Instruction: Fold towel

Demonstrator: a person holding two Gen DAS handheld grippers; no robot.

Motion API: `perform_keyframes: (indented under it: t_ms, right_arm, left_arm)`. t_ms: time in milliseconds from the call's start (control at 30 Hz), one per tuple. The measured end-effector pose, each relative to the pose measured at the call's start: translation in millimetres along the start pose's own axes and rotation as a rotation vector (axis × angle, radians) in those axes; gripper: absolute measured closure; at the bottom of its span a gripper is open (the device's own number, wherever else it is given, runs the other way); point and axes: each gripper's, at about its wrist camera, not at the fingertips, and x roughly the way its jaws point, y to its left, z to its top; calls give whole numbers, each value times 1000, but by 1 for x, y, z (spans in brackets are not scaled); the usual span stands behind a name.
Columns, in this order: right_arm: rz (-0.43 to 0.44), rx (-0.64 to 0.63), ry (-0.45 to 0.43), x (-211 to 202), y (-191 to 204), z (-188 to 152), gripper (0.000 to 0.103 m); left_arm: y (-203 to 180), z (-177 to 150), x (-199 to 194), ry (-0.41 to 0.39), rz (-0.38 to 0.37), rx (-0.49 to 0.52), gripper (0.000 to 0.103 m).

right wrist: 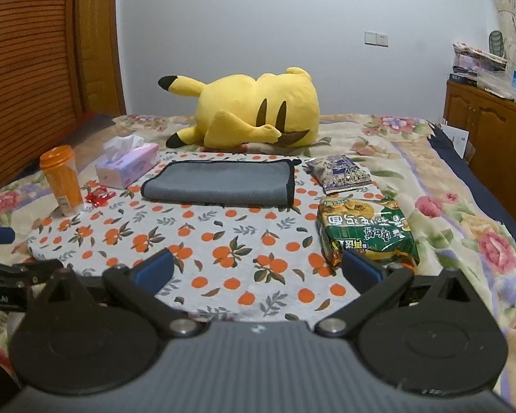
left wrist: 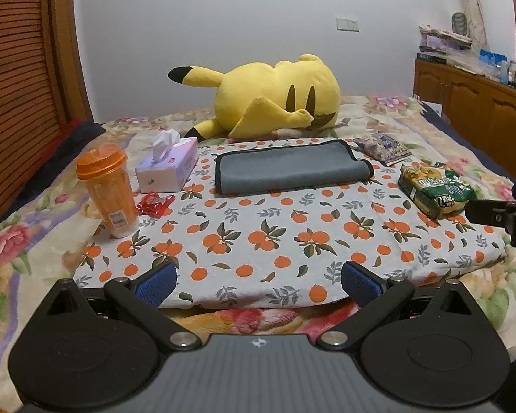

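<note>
A grey towel (left wrist: 289, 168) with black edging lies folded over on the far part of an orange-print cloth (left wrist: 258, 237), also seen as the towel (right wrist: 220, 182) in the right wrist view. My left gripper (left wrist: 258, 284) is open near the cloth's front edge, well short of the towel, with nothing between its blue pads (left wrist: 156, 284). My right gripper (right wrist: 258, 270) is open too, over the cloth's (right wrist: 223, 241) front right part, empty. The right gripper's body (left wrist: 502, 216) shows at the right edge of the left view.
On the cloth's left stand an orange bottle (left wrist: 108, 191), a tissue box (left wrist: 168, 167) and a red wrapper (left wrist: 154, 203). A green noodle pack (right wrist: 364, 232) and a purple snack bag (right wrist: 340, 169) lie right. A yellow plush toy (left wrist: 275, 98) lies behind the towel. A wooden cabinet (left wrist: 478, 110) stands right.
</note>
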Motion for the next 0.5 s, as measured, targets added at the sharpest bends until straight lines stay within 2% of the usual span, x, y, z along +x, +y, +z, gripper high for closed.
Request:
perform_keyframes:
  t_ms: [500]
  right_arm:
    - [-14, 23, -44, -6, -5, 0, 0]
  left_arm:
    - [2, 1, -13, -82, -3, -14, 0]
